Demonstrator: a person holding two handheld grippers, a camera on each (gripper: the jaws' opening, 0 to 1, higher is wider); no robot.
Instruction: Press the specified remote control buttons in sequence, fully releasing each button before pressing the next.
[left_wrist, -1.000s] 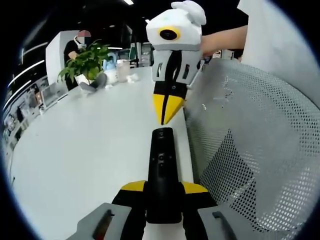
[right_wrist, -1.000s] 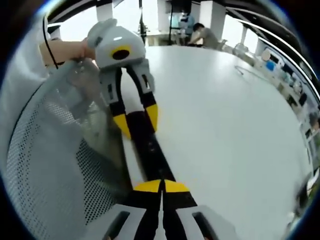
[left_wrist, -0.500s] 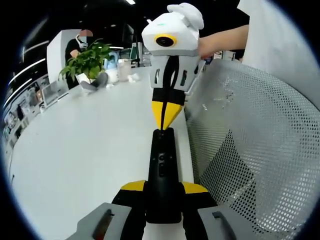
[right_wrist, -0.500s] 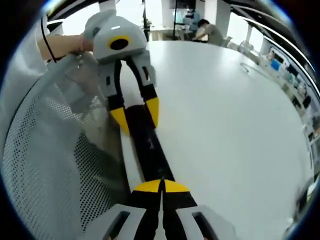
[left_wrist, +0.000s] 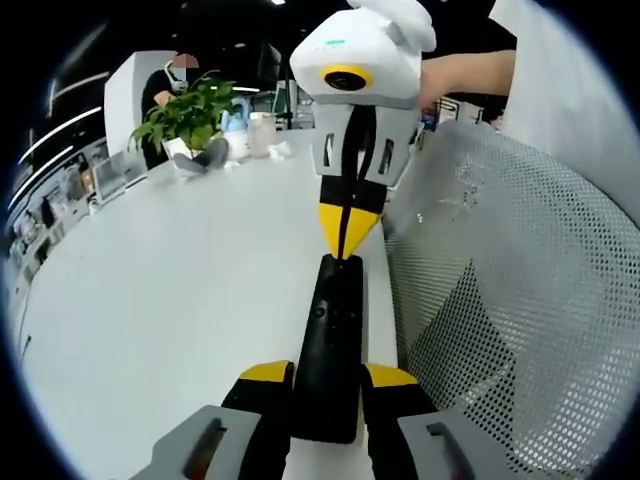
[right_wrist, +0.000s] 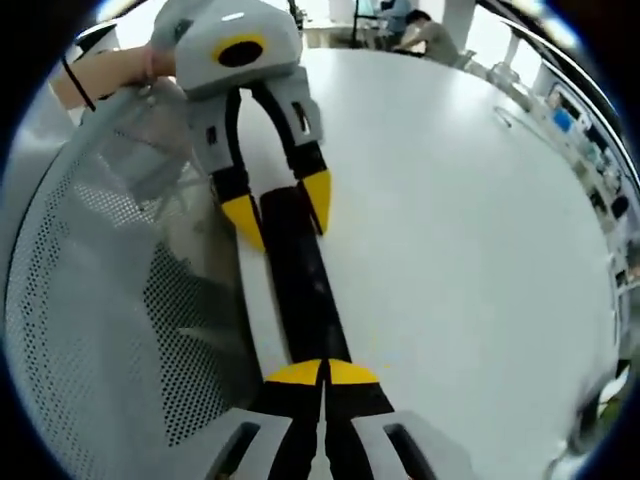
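One mesh chair back (left_wrist: 520, 290) crowds the white table (left_wrist: 160, 300)—your left gripper (left_wrist: 327, 385) clamps the black remote (left_wrist: 330, 340); right gripper (right_wrist: 322, 375), jaws closed, touches its far end.

- Right tool (right_wrist: 323, 372): yellow tips pressed together, sitting on the near end of the black remote (right_wrist: 302, 290).
- Remote lies lengthwise near the edge of the white tabletop (right_wrist: 450, 230).
- Left tool (right_wrist: 277, 210) grips the remote's far end, one yellow tip on each side of it.
- A hand (right_wrist: 115, 72) holds the left tool's grey body.
- Perforated mesh chair back (right_wrist: 100, 300) just beside the tabletop edge.
- People seated at the tabletop's far end.
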